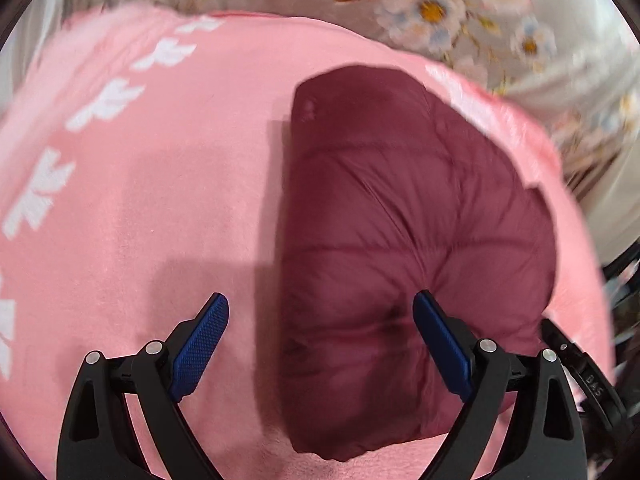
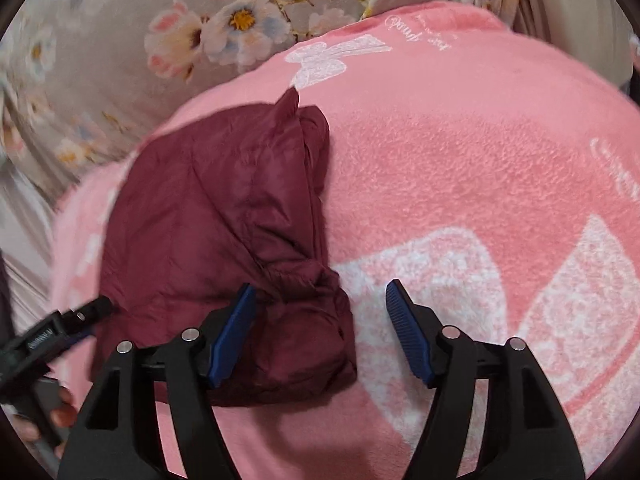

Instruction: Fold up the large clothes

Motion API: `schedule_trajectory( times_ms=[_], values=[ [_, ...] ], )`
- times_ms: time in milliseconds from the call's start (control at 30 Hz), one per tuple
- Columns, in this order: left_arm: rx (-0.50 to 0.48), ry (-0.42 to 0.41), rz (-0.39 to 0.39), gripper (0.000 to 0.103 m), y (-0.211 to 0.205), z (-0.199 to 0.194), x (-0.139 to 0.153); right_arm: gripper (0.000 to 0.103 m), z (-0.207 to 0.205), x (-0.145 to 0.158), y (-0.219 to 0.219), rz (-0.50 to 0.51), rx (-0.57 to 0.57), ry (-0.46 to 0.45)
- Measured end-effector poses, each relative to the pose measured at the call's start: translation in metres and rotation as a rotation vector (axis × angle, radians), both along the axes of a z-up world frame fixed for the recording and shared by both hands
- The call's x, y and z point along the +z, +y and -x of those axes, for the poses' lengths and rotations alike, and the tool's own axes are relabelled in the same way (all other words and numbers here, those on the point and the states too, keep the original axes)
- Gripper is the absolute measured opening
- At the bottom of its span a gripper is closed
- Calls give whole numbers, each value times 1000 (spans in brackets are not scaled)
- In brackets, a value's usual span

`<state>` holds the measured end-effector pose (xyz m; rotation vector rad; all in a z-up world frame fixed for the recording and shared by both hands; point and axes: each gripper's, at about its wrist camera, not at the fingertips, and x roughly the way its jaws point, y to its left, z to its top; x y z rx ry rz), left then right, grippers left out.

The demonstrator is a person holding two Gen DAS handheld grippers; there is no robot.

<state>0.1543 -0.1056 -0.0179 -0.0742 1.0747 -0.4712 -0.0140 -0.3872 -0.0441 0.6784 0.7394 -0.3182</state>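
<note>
A dark maroon quilted puffer jacket [image 1: 400, 240] lies folded into a compact bundle on a pink fleece blanket [image 1: 160, 200]. My left gripper [image 1: 320, 308] is open and empty just above the jacket's near left edge. In the right wrist view the jacket [image 2: 208, 232] lies left of centre, with a corner sticking up at its far end. My right gripper [image 2: 320, 296] is open and empty over the jacket's near right corner. The left gripper [image 2: 60, 332] shows at the left edge of the right wrist view, touching the jacket's left side.
The pink blanket [image 2: 460, 160] has white prints and covers most of the surface. Beyond it lies a grey floral bedsheet [image 2: 120, 40], also in the left wrist view [image 1: 440, 12]. The right gripper's body [image 1: 580, 372] shows at the right edge.
</note>
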Motion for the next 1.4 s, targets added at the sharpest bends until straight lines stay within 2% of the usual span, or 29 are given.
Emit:
schedule_trajectory(
  times_ms=[100,167,267,333,533,567,600,633,667,700,733,833,900,1067,1167,1400],
  values=[
    [8,108,138,91,13,-21,-6,68,-14,1,-17,-84,14,-31],
    [-10,157,190,91,11,-27,-13,68,-26,-6,-25,-148,33,-38],
    [-41,196,206,91,0,-31,-23,71,-39,-18,-30,-234,58,-48],
    [-66,204,212,91,-11,-31,-29,80,-45,-24,-32,-276,71,-75],
    [-128,145,185,94,-34,-29,-28,82,-59,-28,-28,-299,110,-142],
    [-134,139,181,94,-35,-31,-28,81,-61,-28,-27,-306,120,-152],
    [-143,126,176,93,-38,-30,-26,76,-64,-29,-25,-318,134,-163],
    [-146,110,170,87,-36,-28,-25,67,-64,-30,-24,-333,144,-170],
    [-150,87,162,83,-35,-27,-22,64,-67,-30,-23,-347,149,-176],
    [-157,53,147,74,-36,-26,-18,56,-68,-29,-21,-342,148,-182],
    [-162,16,132,65,-36,-24,-13,44,-69,-24,-18,-305,144,-182],
    [-198,-74,115,48,-33,-19,6,24,-68,-1,-3,-163,145,-176],
    [-221,-123,100,41,-34,-19,19,18,-71,17,7,-108,149,-185],
    [-247,-275,56,36,-28,-21,56,15,-89,69,38,63,176,-242],
    [-241,-386,60,36,-13,-32,85,15,-106,105,58,161,205,-323],
    [-190,-589,65,36,24,-67,134,15,-161,155,90,276,267,-469]
  ],
)
